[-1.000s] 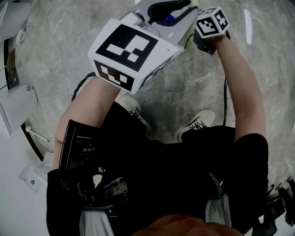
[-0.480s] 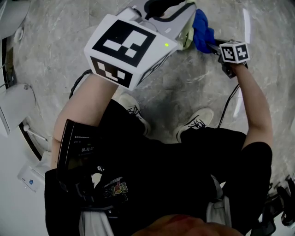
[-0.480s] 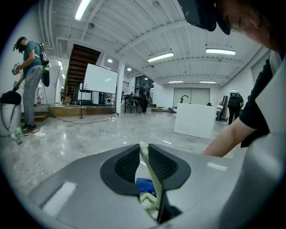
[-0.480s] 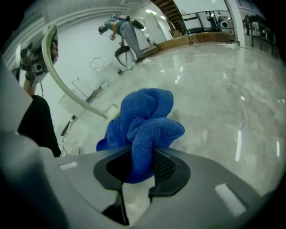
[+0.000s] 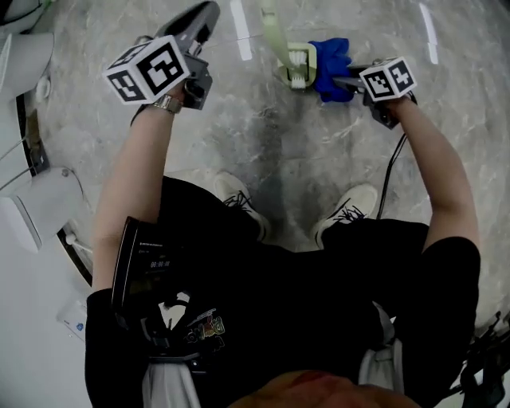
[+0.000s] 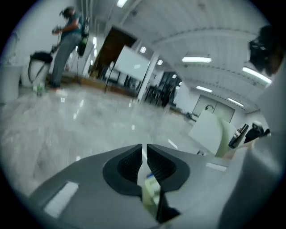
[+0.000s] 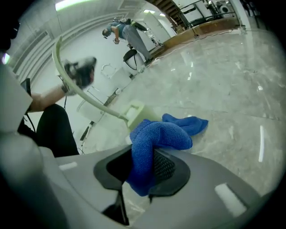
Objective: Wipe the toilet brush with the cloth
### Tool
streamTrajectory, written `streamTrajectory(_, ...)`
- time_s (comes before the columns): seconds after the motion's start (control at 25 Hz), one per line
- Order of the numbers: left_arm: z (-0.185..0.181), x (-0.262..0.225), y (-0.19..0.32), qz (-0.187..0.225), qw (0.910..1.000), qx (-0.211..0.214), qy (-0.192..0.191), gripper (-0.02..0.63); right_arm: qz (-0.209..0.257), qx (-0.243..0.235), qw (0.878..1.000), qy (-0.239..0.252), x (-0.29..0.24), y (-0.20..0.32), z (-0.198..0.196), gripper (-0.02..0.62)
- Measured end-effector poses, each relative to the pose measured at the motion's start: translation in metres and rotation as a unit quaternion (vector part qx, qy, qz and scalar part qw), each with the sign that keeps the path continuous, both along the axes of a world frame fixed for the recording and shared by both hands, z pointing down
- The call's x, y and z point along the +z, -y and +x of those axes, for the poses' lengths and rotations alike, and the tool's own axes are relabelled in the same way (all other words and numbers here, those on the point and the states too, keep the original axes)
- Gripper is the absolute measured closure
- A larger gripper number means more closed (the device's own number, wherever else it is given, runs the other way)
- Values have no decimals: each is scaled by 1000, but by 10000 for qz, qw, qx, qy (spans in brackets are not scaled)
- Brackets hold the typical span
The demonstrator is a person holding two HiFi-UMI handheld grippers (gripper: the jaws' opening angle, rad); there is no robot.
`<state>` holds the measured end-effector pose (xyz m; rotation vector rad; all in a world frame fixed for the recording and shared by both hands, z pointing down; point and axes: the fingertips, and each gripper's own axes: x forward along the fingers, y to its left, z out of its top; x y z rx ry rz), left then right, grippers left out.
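Observation:
The toilet brush has a pale green curved handle (image 5: 273, 30) and a square head (image 5: 296, 67) with white bristles, hanging above the marble floor. My left gripper (image 5: 209, 11) holds the far end of that handle. Its jaws are closing, and the thin green handle (image 6: 150, 190) sits pinched between the pads of the left gripper (image 6: 144, 154). My right gripper (image 5: 341, 79) is shut on a folded blue cloth (image 5: 330, 65), which touches the right side of the brush head. Seen from the right gripper (image 7: 142, 157), the cloth (image 7: 163, 134) bulges just in front of the brush head (image 7: 136, 112).
White bathroom fixtures (image 5: 36, 203) stand at the left edge. The person's two shoes (image 5: 239, 199) (image 5: 347, 210) are on the grey marble floor below the brush. A black cable (image 5: 390, 182) hangs from the right hand. Another person (image 7: 129, 32) stands far off.
My left gripper has dropped away from the camera to the upper left, which uncovers the brush head. The right gripper with the cloth moved right earlier and now rests against the brush head.

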<state>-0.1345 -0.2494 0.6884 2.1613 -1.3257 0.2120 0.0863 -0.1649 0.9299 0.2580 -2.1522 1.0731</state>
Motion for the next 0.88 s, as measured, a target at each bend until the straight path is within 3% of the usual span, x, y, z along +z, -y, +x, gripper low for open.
streamTrajectory(0.08, 18, 105, -27, -1514, 9877, 359, 162, 561, 2, 127, 9995, 273, -11, 6, -10, 486)
streamTrajectory(0.16, 49, 160, -51, -2195, 9714, 839, 337, 570, 69, 222, 9985, 491, -24, 11, -18, 486)
streamTrajectory(0.24, 75, 185, -58, -2387, 9623, 1189, 541, 555, 112, 386, 9965, 739, -40, 16, -23, 486)
streamTrajectory(0.32, 83, 207, -56, -2541, 9601, 1016, 578, 558, 56, 578, 9926, 1070, -58, 14, -29, 486)
streamTrajectory(0.48, 80, 218, -36, -2609, 9642, 430, -192, 535, 160, 701, 9748, 2113, -131, 23, -49, 486)
streamTrajectory(0.56, 84, 217, -30, -2586, 9644, 468, -295, 531, 356, 650, 9590, 2736, -186, 31, -59, 486)
streamTrajectory(0.72, 89, 219, -21, -2454, 9684, 309, -327, 522, 725, 612, 9163, 3890, -294, 41, -71, 486)
streamTrajectory(0.88, 91, 222, -17, -2515, 9674, 278, 56, 552, 1222, 577, 8816, 4523, -370, 45, -66, 486)
